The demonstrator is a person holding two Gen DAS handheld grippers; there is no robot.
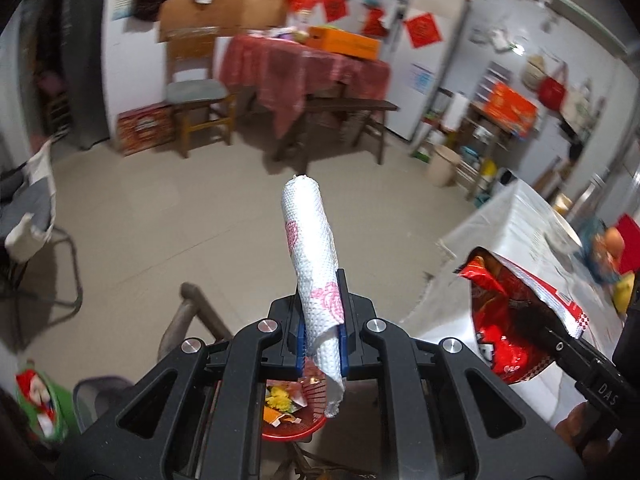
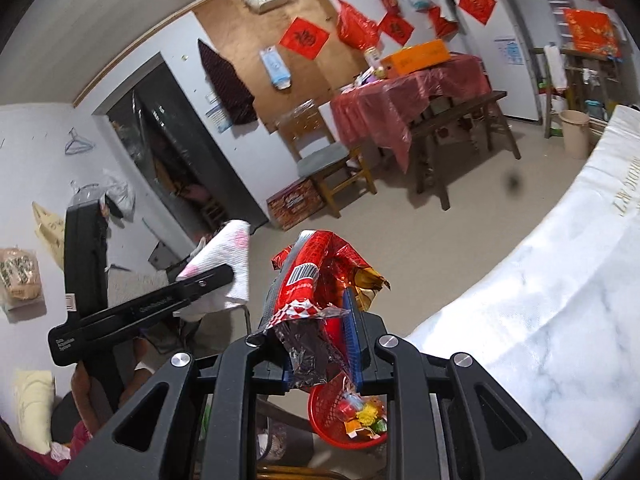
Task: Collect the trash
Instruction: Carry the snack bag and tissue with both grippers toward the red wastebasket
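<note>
Left gripper (image 1: 322,330) is clamping a limp, featherlight paper towel (image 1: 310,248) mid-length, right gripper (image 2: 324,340) is pinching a crinkly, slippery snack wrapper (image 2: 316,276), red basket (image 2: 320,416) waiting at 6 o'clock.

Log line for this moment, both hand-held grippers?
left hand-held gripper: shut on paper towel | right hand-held gripper: shut on snack wrapper | red basket: below, holds trash

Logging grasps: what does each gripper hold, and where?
Left gripper: rolled paper towel, near its lower end. Right gripper: red snack wrapper, crumpled lower part.
</note>
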